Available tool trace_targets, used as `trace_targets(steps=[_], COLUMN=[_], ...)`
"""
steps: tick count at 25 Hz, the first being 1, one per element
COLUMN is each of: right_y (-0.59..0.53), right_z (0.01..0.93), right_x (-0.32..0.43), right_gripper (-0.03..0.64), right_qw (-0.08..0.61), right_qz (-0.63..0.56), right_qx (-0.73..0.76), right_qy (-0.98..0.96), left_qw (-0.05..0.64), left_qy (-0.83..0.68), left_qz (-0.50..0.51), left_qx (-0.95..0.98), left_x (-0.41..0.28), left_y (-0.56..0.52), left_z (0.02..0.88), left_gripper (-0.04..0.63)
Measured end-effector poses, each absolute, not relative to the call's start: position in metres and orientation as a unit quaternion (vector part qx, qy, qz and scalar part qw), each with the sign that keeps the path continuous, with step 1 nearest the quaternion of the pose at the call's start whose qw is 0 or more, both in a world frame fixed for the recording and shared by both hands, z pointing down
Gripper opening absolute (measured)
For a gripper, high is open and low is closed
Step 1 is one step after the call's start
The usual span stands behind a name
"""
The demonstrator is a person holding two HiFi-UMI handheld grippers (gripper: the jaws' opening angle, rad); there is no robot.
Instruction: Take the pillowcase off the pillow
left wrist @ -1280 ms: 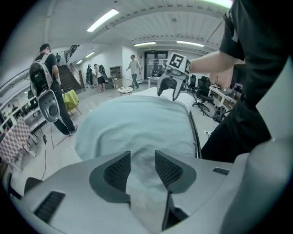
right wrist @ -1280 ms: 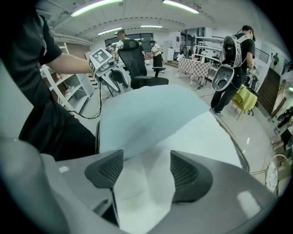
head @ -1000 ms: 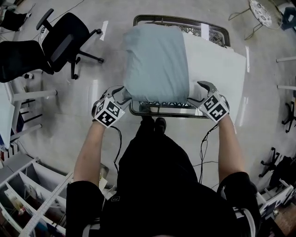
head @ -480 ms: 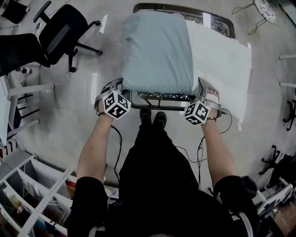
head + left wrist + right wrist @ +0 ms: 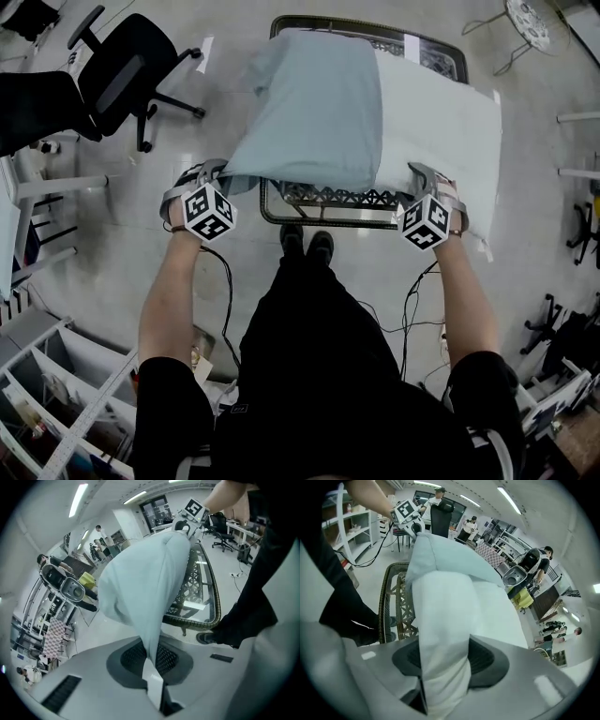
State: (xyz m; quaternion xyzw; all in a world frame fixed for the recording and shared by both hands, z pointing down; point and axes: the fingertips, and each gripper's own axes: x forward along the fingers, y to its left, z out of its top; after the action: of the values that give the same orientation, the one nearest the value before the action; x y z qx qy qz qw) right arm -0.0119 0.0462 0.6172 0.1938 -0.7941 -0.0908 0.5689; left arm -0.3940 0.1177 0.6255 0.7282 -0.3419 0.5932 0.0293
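Roughly half off: left gripper [image 5: 214, 172] pinching pale blue fabric pillowcase [image 5: 314, 103]; right gripper [image 5: 429, 178] jaws just closing on bared white stuffed pillow [image 5: 436, 117].

Floor [image 5: 112, 262] open L & R of table [image 5: 265, 202], office chair [image 5: 122, 80] far L (well apart), pillow [image 5: 436, 122] atop

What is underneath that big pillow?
A glass-topped table with a dark woven rim and lattice frame. The pillow and its blue pillowcase cover most of the top, so anything else lying there is hidden.
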Motion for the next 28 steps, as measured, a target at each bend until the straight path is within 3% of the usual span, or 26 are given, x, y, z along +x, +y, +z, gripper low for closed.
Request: trace_targets(steps=[14,28], right_y=[0.038,0.061], right_z=[0.613,0.625], right_x=[0.035,0.069], right_gripper=[0.236,0.248], right_qw=[0.591,0.643], right_qz=[-0.062,-0.037], right_qx=[0.207,0.210], right_qy=[-0.777,-0.736], left_qw=[0.053,0.014], left_qy=[-0.442,-0.552], left_qz=[0.575,0.521], left_qx=[0.686,0.651], left_x=[-0.489,-0.555], left_y=[0.079,0.037], left_z=[0.581,0.486], left_gripper=[0.011,0.009])
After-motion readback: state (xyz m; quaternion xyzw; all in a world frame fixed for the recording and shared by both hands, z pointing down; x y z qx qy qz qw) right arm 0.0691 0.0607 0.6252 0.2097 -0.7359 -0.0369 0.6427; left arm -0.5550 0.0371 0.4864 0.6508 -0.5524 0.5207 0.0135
